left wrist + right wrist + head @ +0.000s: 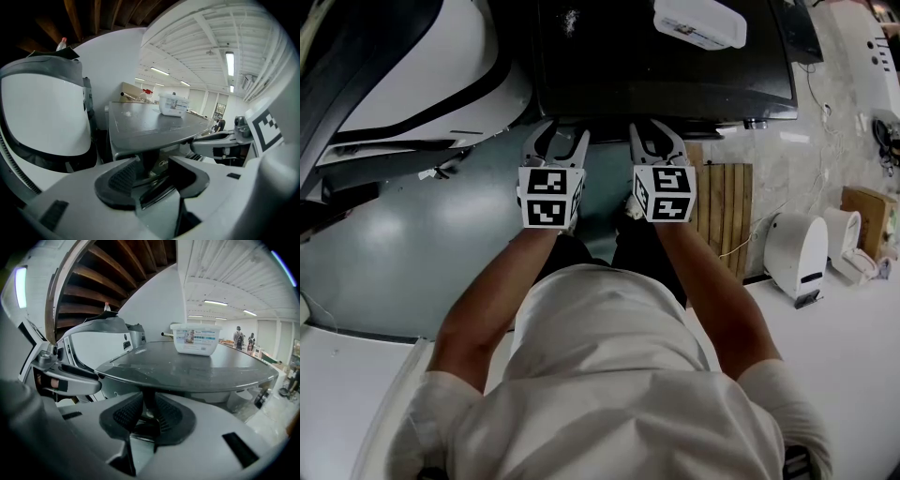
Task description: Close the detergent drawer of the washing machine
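The dark washing machine fills the top of the head view. Both grippers sit at its front edge, under the overhang of its lid. My left gripper stands open. Between its pads I see the machine's front panel and a dark slanted piece that may be the drawer. My right gripper has its pads drawn close. Only a narrow dark slit separates them, and I cannot tell whether anything is pinched there. The detergent drawer itself is not clearly visible in any view.
A white lidded box rests on the machine's top. A large white curved body stands to the left. A slatted wooden board and small white appliances lie to the right. The person's arms and torso fill the lower head view.
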Tool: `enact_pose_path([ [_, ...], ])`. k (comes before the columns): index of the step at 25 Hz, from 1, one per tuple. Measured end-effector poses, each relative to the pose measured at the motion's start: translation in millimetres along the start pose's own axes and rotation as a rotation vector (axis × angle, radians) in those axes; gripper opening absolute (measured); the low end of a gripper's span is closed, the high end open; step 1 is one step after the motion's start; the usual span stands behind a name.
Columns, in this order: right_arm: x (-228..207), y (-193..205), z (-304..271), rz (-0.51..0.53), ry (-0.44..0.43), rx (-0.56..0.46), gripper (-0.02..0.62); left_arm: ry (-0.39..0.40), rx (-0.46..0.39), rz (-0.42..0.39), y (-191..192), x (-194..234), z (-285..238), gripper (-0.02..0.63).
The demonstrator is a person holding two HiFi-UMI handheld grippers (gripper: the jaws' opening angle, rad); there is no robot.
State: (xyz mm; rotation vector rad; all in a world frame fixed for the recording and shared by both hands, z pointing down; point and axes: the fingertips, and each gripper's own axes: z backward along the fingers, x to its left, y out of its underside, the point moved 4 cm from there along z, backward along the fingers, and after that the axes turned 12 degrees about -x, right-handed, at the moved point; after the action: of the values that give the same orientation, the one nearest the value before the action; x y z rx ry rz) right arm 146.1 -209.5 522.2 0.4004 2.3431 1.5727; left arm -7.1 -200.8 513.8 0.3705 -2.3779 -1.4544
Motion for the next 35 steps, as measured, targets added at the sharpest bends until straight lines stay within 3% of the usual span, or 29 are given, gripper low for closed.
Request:
enact_pose_path([
  [7, -0.1, 2.4, 16.5, -0.008, -0.018, 0.002, 0.086, 0.019, -0.016, -0.007, -4.0, -4.9, 17.4, 0.173],
  [13, 13.1, -8.0, 38.6, -0.013, -0.017, -0.04, 0.022, 0.062, -0.037, -0.026, -8.3, -17.8, 38.3, 0.096],
  [21, 40.4, -18.7, 78.4, -0.056, -0.031, -0.084, 0.005, 0.135, -0.075, -0.006, -14.7, -30.5, 80.8, 0.0],
  [35, 101.3, -41.8, 158.4, -0.077, -0.13, -0.123, 0.005, 0.4, -0.093, 0.038, -39.0, -52.7, 164.4, -0.005],
])
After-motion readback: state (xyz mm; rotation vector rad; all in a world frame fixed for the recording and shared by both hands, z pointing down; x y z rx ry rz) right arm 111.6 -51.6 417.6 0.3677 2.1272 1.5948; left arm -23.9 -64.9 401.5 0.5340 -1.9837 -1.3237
